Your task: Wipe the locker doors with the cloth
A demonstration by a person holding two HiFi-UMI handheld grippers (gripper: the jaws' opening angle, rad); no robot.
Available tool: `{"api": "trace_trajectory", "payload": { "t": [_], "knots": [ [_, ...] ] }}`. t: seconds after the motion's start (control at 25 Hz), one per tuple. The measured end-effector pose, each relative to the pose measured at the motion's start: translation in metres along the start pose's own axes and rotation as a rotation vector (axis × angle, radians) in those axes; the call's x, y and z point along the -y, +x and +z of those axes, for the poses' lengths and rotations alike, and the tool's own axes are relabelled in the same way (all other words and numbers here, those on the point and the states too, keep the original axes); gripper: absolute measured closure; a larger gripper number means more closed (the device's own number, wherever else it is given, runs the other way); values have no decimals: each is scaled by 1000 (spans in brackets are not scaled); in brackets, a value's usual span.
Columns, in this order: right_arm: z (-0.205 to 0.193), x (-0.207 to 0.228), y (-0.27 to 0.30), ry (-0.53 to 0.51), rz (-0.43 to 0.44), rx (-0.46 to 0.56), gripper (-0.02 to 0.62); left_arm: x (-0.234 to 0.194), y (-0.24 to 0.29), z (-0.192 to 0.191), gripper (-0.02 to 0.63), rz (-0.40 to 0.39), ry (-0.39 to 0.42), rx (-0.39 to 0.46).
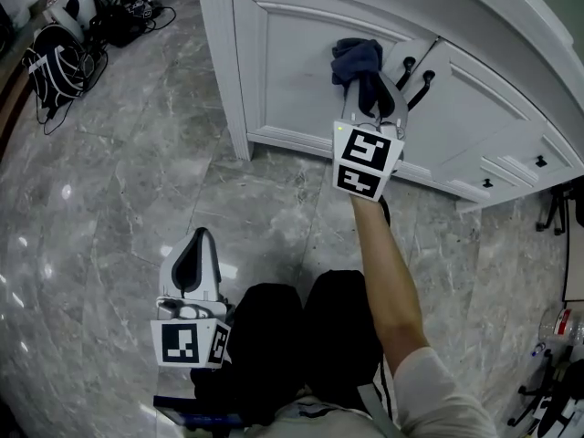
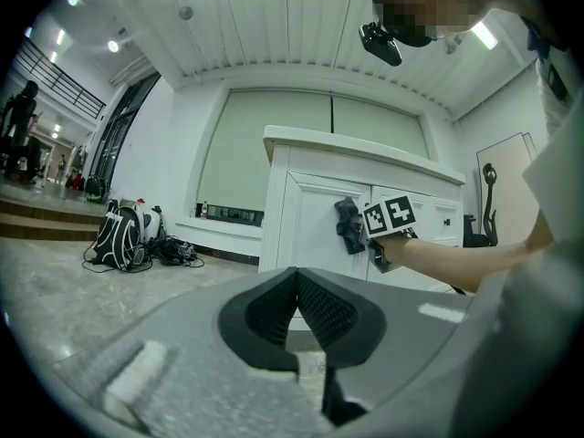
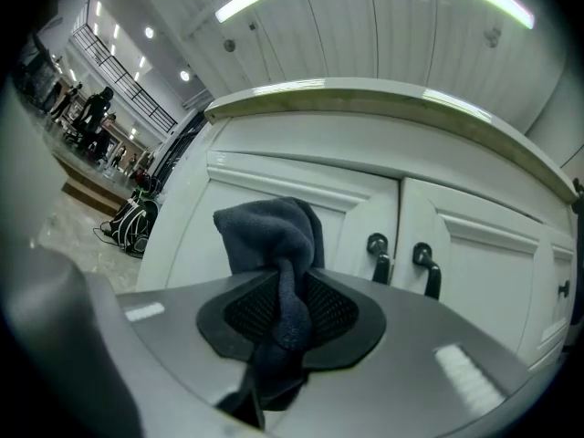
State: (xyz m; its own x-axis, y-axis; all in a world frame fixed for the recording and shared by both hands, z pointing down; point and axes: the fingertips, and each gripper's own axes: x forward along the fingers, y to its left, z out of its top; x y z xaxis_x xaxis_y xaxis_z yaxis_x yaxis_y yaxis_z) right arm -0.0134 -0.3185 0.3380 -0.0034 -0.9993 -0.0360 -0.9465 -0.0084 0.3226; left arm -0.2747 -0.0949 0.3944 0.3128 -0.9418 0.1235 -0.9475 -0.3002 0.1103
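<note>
- In the head view the right gripper [image 1: 376, 94] has its jaws mostly covered by its own marker cube and by the cloth, so its grip reads best in the right gripper view.
- In that view the tail of the cloth runs down between the jaws and drops out of sight behind the gripper's grey body.
- The cabinet's right end is cut off by the edge of the head view; only two small black knobs [image 1: 540, 161] show there.
- The dark blue, soft, bunched cloth [image 3: 274, 235] is held up in front of the upper panel of the left white panelled locker door [image 3: 187, 235]. In the left gripper view it appears to lie against that door.
- The right gripper [image 3: 285, 310] has its ribbed black pads pressed onto a twisted fold of the cloth, with a crumpled bunch sticking out past the tips.
- The left gripper [image 2: 297, 313] is low beside the person's lap, well apart from the cabinet. Its pads meet at the tips with nothing between them.
- Count: one cloth, two grippers, two doors meeting at the middle, two curved black handles [image 3: 378, 255], one on each door.
- A black backpack [image 1: 55, 62] lies on the grey marble floor [image 1: 119, 208], far left.
</note>
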Motion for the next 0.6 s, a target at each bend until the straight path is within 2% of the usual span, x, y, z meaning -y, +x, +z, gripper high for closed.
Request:
{"api": "trace_trajectory", "payload": {
  "t": [0.6],
  "knots": [
    [23, -91, 22, 62, 107, 17, 512, -41, -23, 7, 604, 51, -28, 26]
  ]
}}
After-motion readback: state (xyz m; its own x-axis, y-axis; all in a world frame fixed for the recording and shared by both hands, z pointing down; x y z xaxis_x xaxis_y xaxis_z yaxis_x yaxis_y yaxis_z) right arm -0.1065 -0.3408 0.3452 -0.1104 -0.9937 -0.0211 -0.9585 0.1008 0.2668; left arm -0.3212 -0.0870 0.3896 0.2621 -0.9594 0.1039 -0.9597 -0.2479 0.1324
